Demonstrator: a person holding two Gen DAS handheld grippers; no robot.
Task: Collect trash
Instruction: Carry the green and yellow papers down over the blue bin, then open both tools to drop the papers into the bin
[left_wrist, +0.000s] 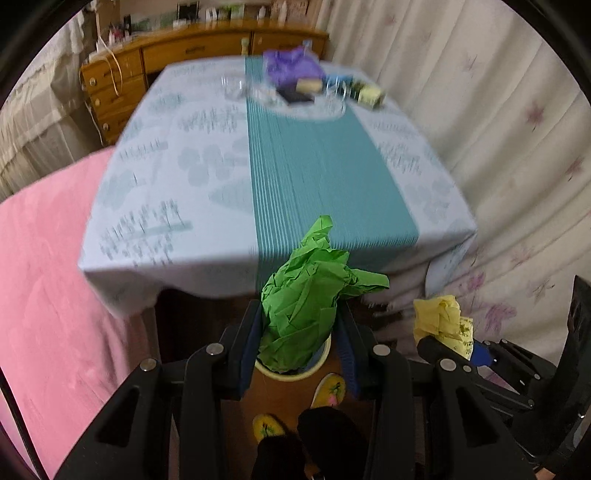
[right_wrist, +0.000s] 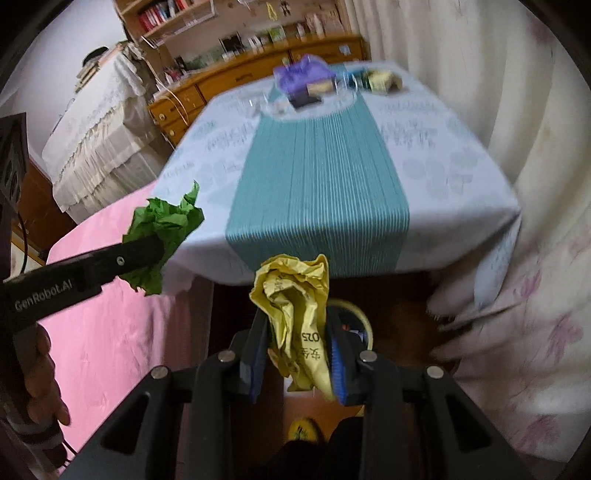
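My left gripper (left_wrist: 300, 325) is shut on a crumpled green paper ball (left_wrist: 310, 295), held off the near edge of the table above a yellow-rimmed bin (left_wrist: 291, 371) on the floor. Seen from the right wrist, the green paper (right_wrist: 162, 236) and the left gripper (right_wrist: 147, 251) hang at the left. My right gripper (right_wrist: 297, 332) is shut on a crumpled yellow wrapper (right_wrist: 295, 310) with printed characters; the bin's rim (right_wrist: 360, 314) shows just behind it. In the left wrist view the yellow wrapper (left_wrist: 441, 321) sits low at the right.
A table with a pale cloth and teal runner (left_wrist: 317, 173) fills the middle. Glasses (left_wrist: 232, 86), a purple bag (left_wrist: 291, 62) and small boxes (left_wrist: 369, 94) stand at its far end. A pink bed (left_wrist: 48, 295) lies left, curtains (left_wrist: 498, 129) right, a wooden dresser (left_wrist: 118, 81) behind. Feet in slippers (left_wrist: 328, 387) below.
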